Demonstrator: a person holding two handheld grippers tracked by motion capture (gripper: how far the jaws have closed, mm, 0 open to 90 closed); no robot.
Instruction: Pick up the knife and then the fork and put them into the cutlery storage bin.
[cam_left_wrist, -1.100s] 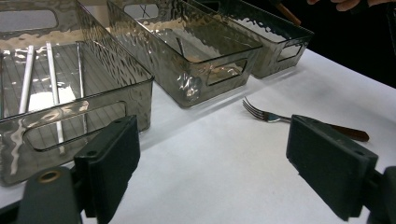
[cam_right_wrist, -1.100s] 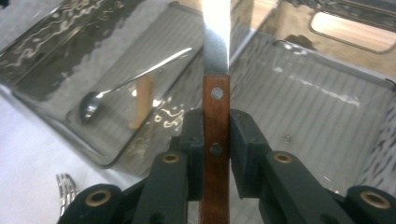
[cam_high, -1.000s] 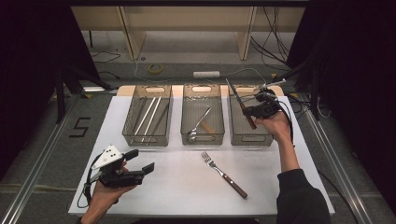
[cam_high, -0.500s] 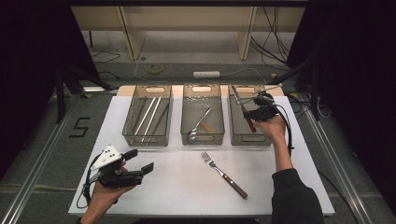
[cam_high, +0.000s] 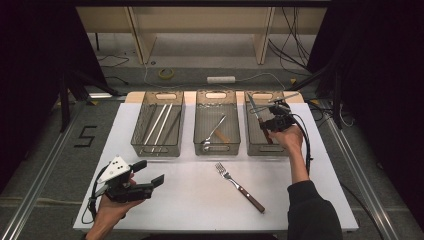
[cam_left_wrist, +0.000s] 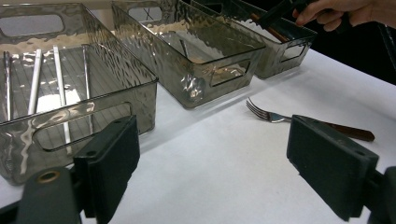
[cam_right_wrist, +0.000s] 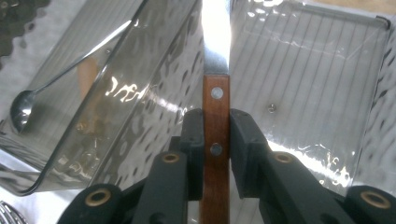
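Right gripper view shows the right gripper (cam_right_wrist: 216, 135) clamped on the knife (cam_right_wrist: 216, 116) by its wooden handle, blade reaching out over the right bin (cam_right_wrist: 327, 60), beside the middle bin.

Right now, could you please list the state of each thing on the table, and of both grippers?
Knife: clamped by its wooden handle, blade over the right bin.
Right gripper: shut on the knife.
Left gripper: open, holding nothing.
Fork: lying flat on the table, untouched.
Right bin: upright.
Middle bin: holds a spoon.
Left bin: holds thin sticks.
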